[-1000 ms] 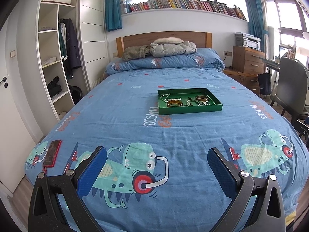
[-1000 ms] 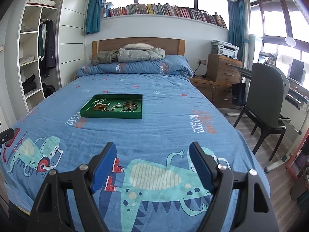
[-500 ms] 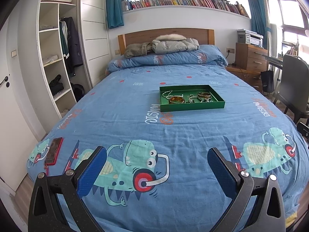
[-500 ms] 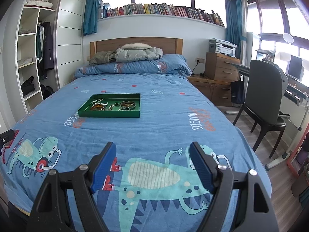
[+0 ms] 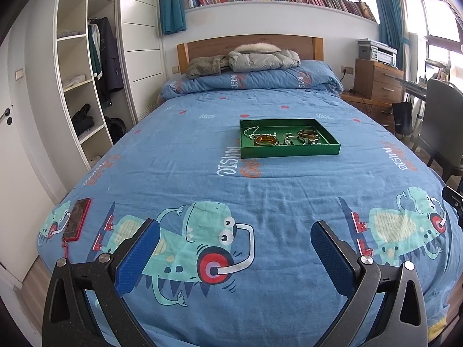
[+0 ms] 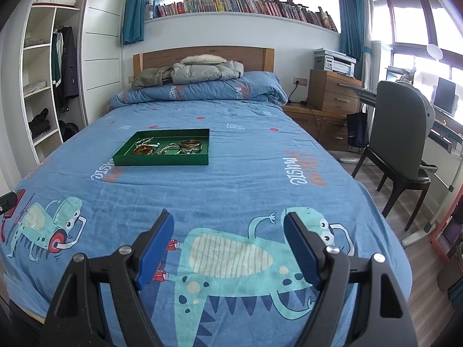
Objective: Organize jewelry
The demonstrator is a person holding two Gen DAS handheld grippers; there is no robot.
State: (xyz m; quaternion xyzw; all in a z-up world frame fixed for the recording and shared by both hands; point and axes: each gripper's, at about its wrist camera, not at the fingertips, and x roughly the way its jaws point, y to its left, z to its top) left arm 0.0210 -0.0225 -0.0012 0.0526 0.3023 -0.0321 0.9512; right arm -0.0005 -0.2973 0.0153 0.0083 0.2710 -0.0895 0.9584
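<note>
lying well ahead of both grippers, the green tray (image 5: 289, 149) is seen near the middle of the bed (image 5: 173, 173), with its long side running across the view and its near wall facing the fingers. inside it a tangle of jewelry (image 5: 285, 139) is gathered: an amber bangle (image 5: 265, 140) toward the left, a second bangle (image 5: 308, 134) toward the right, and chains between and behind them, too small to be sorted out.

the left gripper (image 5: 235, 232) is held wide apart over the dinosaur print at the foot of the bed, and nothing is caught between its blue pads (image 5: 139, 256). the right gripper (image 6: 228, 225) is likewise spread wide and empty.

from the left gripper the tray is found ahead and slightly to the right; from the right gripper the tray (image 6: 162, 159) is found ahead and off to the left. neither is clearly nearer, though the tray sits a little closer to centre in the left view. a long forward reach is judged to be needed before any piece can be taken.

a red phone (image 5: 76, 219) is left at the bed's left edge, well apart from the tray.
</note>
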